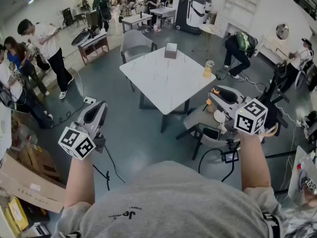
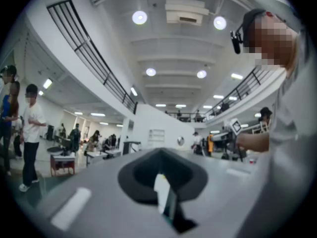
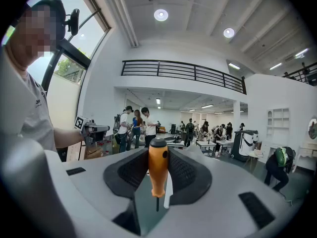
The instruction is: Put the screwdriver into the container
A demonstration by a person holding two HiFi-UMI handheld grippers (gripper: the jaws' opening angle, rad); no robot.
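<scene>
In the right gripper view, my right gripper (image 3: pixel 159 180) is shut on a screwdriver (image 3: pixel 158 167). Its orange handle stands upright between the dark pads (image 3: pixel 185 175), and its thin shaft points down. Seen from the head view, the right gripper (image 1: pixel 217 97) is held out level over a chair, short of the white table (image 1: pixel 163 81). A grey box (image 1: pixel 171 50) and a clear jar with orange contents (image 1: pixel 208 69) stand on that table. My left gripper (image 1: pixel 101 105) hangs over the floor at the left. Its jaws (image 2: pixel 163 182) look shut with nothing between them.
A grey chair (image 1: pixel 212 133) stands just below the right gripper, and another chair (image 1: pixel 134 42) stands behind the table. Cables (image 1: pixel 111 165) run across the floor. Cardboard boxes (image 1: pixel 25 177) lie at the lower left. Several people stand around the room's edges.
</scene>
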